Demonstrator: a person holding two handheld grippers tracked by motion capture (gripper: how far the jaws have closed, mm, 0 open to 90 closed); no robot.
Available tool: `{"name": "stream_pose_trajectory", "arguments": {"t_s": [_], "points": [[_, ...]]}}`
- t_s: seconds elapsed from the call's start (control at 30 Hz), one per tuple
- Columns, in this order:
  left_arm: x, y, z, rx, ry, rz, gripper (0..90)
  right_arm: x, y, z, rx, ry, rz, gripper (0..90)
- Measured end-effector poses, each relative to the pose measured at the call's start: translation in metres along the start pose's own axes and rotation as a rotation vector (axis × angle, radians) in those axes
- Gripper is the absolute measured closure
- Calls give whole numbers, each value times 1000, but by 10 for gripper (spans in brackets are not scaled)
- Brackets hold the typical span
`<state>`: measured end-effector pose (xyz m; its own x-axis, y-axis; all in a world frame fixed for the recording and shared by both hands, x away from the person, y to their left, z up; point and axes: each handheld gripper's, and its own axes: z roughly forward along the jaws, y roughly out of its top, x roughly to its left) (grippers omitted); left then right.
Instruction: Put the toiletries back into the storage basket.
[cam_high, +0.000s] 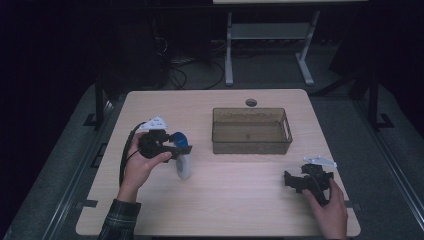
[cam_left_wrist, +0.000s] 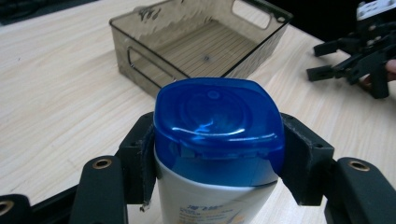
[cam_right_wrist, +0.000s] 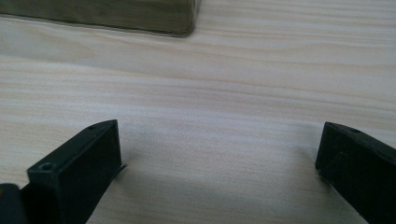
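A white bottle with a blue flip cap stands upright on the wooden table, left of centre. My left gripper is shut on the bottle just under the cap, one jaw on each side. A smoky transparent bin sits empty toward the back right of the bottle, and it lies beyond the cap in the left gripper view. My right gripper rests low over the table near the front right, open, with bare wood between its jaws.
A round cable hole lies at the table's far edge behind the bin. A white-legged desk frame stands on the floor beyond the table. The bin's corner lies ahead in the right gripper view.
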<state>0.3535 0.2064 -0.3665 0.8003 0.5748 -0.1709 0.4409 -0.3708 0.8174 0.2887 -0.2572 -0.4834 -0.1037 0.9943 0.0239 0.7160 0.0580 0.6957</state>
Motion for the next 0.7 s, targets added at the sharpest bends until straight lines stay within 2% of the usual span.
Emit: {"name": "stream_pose_trajectory", "arguments": {"t_s": [0.13, 0.37, 0.47, 0.63, 0.7], "points": [[1, -2, -3, -47, -29, 14, 372, 0, 0, 0, 0, 0, 1, 0], [3, -1, -9, -84, -24, 9, 371, 0, 0, 0, -1, -1, 2, 0], [3, 4, -11, -117, -20, 7, 371, 0, 0, 0, -1, 0, 3, 0], [5, 10, -11, -135, -28, 8, 371, 0, 0, 0, -1, 1, 1, 0], [6, 17, -12, -152, -35, 11, 371, 0, 0, 0, 0, 0, 2, 0]]}}
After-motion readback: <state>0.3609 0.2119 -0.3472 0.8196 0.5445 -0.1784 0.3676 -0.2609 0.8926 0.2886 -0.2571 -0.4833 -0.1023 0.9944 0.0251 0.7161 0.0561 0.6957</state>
